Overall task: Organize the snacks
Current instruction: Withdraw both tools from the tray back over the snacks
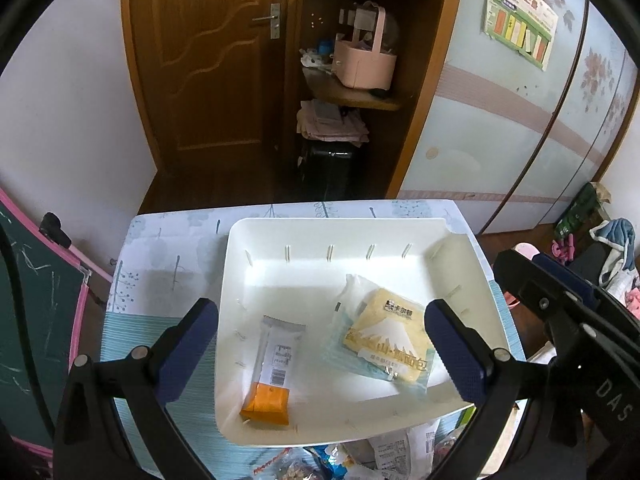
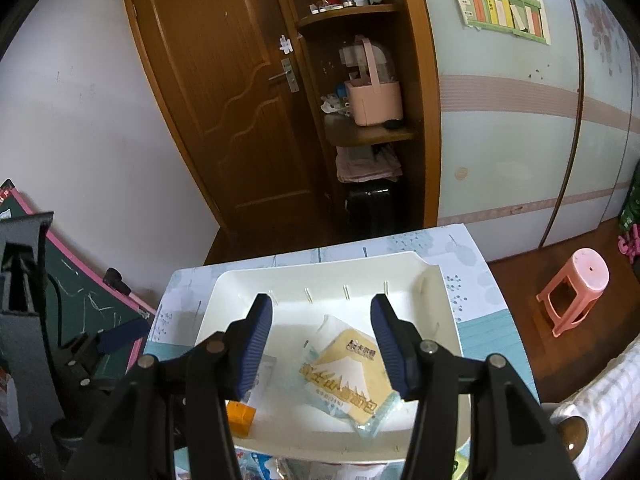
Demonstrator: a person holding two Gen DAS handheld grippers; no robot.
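A white tray (image 1: 304,272) sits on the small table. In it lie a grey and orange snack bar (image 1: 272,372) at the left and a yellow bread packet (image 1: 384,340) at the right. My left gripper (image 1: 320,344) is open and empty, its jaws spread wide above the tray's near half. My right gripper (image 2: 322,344) is open and empty, above the bread packet (image 2: 352,380); the snack bar (image 2: 242,416) shows past its left finger. The tray (image 2: 296,280) fills the middle of the right wrist view. The right gripper's body shows at the right edge of the left wrist view.
Several loose snack packets (image 1: 360,460) lie on the table in front of the tray. A green chalkboard (image 1: 36,320) leans at the left. A wooden door (image 1: 208,60), shelves with a pink basket (image 1: 364,60), and a pink stool (image 2: 572,292) stand beyond.
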